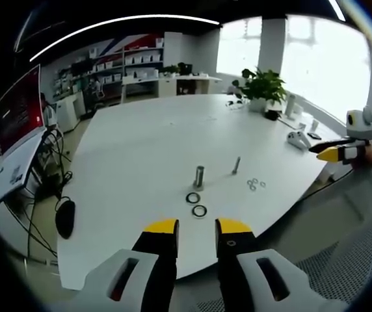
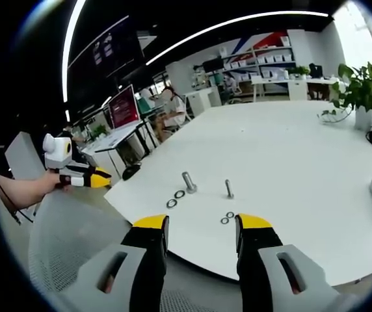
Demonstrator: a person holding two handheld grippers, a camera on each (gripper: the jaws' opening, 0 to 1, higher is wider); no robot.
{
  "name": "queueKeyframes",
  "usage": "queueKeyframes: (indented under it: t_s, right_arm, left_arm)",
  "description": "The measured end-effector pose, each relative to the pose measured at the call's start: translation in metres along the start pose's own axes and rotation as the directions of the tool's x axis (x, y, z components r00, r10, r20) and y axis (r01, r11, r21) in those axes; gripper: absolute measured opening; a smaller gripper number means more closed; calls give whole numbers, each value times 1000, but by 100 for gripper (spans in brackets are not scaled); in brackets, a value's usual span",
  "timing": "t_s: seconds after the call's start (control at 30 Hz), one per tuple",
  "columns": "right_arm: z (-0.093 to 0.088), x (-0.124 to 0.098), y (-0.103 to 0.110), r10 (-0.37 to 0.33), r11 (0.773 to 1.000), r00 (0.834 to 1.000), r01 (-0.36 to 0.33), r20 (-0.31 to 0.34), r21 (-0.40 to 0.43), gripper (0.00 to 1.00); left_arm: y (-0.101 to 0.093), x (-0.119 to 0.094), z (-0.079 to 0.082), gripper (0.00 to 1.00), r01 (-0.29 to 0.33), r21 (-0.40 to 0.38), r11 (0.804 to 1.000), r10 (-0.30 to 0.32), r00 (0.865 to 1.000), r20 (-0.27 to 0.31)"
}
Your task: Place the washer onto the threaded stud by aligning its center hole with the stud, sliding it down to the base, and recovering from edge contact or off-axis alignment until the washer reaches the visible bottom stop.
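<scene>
Both claws [image 1: 196, 227] [image 2: 199, 223] parted, empty, short of washers [image 1: 196, 204] and stud [image 1: 237, 165].

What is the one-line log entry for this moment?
left hand-held gripper: open | right hand-held gripper: open | stud: bare | washers: on table

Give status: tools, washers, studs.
Left tool open, empty, short of table. Right tool open, empty. Washers flat beside thick stud; small washers near thin stud. Nothing threaded; path clear.
</scene>
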State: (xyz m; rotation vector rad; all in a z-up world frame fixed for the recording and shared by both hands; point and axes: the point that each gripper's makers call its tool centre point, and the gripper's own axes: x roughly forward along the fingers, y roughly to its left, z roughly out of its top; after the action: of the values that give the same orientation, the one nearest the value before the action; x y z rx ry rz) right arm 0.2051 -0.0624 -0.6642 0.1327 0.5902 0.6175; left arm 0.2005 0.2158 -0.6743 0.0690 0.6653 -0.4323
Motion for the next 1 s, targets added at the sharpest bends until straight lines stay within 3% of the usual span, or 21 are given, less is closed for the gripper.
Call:
queueKeyframes:
  t_s: [1.0]
  right_arm:
    - [-1, 0, -2, -3, 1000, 1000, 3, -4, 8, 43]
  left_arm:
    - [1, 0, -1, 20, -7, -2, 1000, 7, 1000, -5]
